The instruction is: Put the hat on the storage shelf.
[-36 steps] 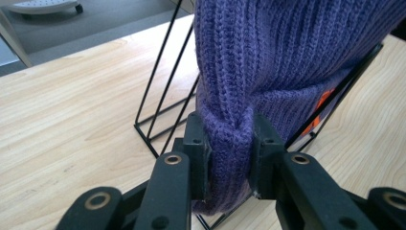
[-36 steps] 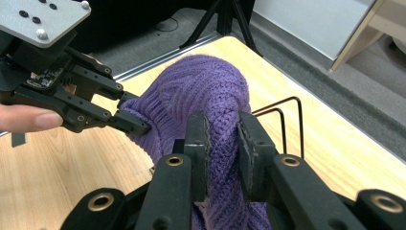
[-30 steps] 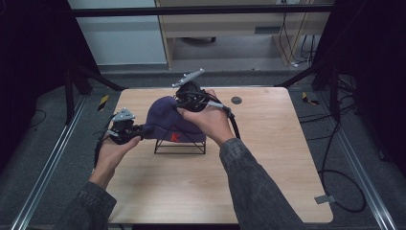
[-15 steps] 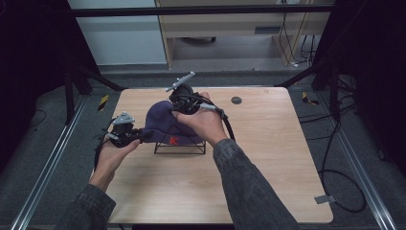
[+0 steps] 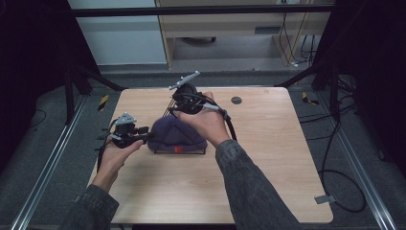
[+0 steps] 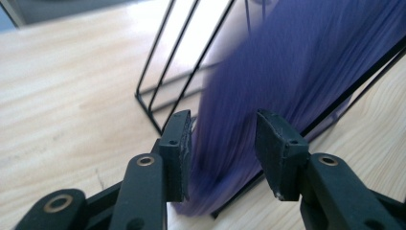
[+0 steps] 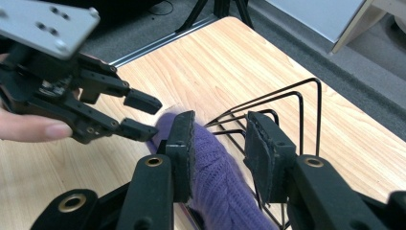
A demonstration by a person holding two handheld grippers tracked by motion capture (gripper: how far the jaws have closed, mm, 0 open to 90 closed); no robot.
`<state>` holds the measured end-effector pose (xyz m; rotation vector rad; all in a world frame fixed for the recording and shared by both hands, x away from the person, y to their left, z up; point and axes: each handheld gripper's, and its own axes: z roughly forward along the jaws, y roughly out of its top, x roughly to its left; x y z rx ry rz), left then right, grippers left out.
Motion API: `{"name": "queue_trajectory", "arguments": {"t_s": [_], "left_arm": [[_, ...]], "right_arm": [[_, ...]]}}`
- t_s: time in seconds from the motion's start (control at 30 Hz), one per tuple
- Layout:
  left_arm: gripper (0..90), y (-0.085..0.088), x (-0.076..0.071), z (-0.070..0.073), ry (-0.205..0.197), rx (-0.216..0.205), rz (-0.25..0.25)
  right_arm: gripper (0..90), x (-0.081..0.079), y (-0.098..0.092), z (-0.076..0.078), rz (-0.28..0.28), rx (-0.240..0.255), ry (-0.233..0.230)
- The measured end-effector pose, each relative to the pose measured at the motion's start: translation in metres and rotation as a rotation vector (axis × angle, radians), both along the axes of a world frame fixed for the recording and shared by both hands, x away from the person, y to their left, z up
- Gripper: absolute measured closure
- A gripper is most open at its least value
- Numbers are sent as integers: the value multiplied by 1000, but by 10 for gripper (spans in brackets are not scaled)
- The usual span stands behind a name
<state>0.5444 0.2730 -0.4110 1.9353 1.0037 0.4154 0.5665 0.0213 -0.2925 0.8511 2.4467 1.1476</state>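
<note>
High view: left hand (image 5: 117, 154) low at wire rack's (image 5: 191, 150) left end; right hand (image 5: 206, 120) reaching over purple knit hat (image 5: 174, 134) draped on rack, mid-table (image 5: 268, 158).
Left gripper view: left gripper (image 6: 221, 139) parted, blurred hat fabric between jaws.
Right gripper view: right gripper (image 7: 218, 148) parted, astride hat, clamping nothing.

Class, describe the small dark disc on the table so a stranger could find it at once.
Start at the wooden table and look to its far edge, right of the person's right hand. There lies a small round dark disc, alone on bare wood, flat, unlike the purple knitted hat on the wire rack.
</note>
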Motion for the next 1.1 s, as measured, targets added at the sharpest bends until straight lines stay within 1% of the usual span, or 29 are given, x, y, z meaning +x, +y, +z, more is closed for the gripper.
{"name": "queue_trajectory", "arguments": {"t_s": [0.07, 0.1, 0.2, 0.27, 0.3, 0.37, 0.4, 0.43, 0.47, 0.5, 0.57, 0.6, 0.63, 0.67, 0.7, 0.73, 0.77, 0.8, 0.83, 0.87, 0.9, 0.93, 0.97, 1.0, 1.03, 1.07, 1.1], "left_arm": [[554, 1, -1, 4, -11, 25, 7], [541, 2, -2, 5, -18, 41, 19], [503, 7, -6, 6, -33, 59, 47], [462, 9, -10, 4, -41, 93, 67], [425, 10, -12, 3, -42, 111, 84], [364, 13, -18, 0, -56, 135, 120], [335, 16, -21, -2, -55, 144, 141], [303, 18, -24, -6, -56, 148, 162], [259, 19, -26, -8, -56, 148, 171], [232, 20, -28, -13, -49, 147, 183], [166, 22, -30, -21, -18, 147, 191], [133, 22, -31, -25, -4, 152, 191], [108, 23, -32, -30, 4, 179, 185], [76, 23, -32, -30, 4, 179, 185], [36, 26, -34, -34, 6, 231, 172], [25, 26, -34, -34, 6, 231, 172], [32, 30, -36, -36, 14, 238, 182], [37, 33, -37, -38, 25, 228, 191], [37, 34, -38, -41, 37, 227, 189], [37, 35, -40, -47, 55, 246, 163], [37, 35, -39, -49, 64, 262, 160], [38, 35, -39, -49, 64, 262, 160], [45, 34, -38, -52, 73, 284, 163], [47, 35, -37, -55, 86, 297, 161], [47, 35, -37, -55, 86, 297, 161], [47, 36, -36, -57, 105, 301, 158], [47, 36, -36, -59, 107, 304, 163]], "right_arm": [[630, 1, -2, 1, 0, 10, -1], [627, 1, -2, 1, -2, 10, 1], [609, 0, -4, 2, -4, 13, -2], [581, -1, -5, 2, -6, 12, 1], [567, -1, -5, 2, -9, 13, 4], [518, -2, -6, 3, -11, 10, 0], [483, -3, -7, 3, -13, 11, -4], [442, -3, -7, 4, -15, 14, -7], [387, -5, -9, 5, -21, 10, -14], [352, -5, -10, 5, -27, 12, -17], [285, -8, -14, 6, -44, 14, -26], [251, -9, -17, 7, -56, 18, -31], [227, -10, -21, 7, -65, 20, -38], [227, -10, -21, 7, -65, 20, -38], [180, -15, -32, 8, -94, 17, -55], [168, -17, -37, 8, -106, 19, -55], [158, -21, -45, 7, -118, 27, -60], [150, -24, -53, 6, -130, 33, -67], [141, -27, -61, 4, -144, 39, -70], [132, -30, -69, 2, -154, 43, -72], [124, -32, -76, 0, -164, 48, -71], [124, -32, -76, 0, -164, 48, -71], [114, -40, -95, -9, -189, 57, -67], [110, -43, -104, -14, -194, 56, -67], [110, -43, -104, -14, -194, 56, -67], [101, -50, -122, -25, -218, 66, -58], [98, -52, -128, -30, -229, 77, -52]]}}
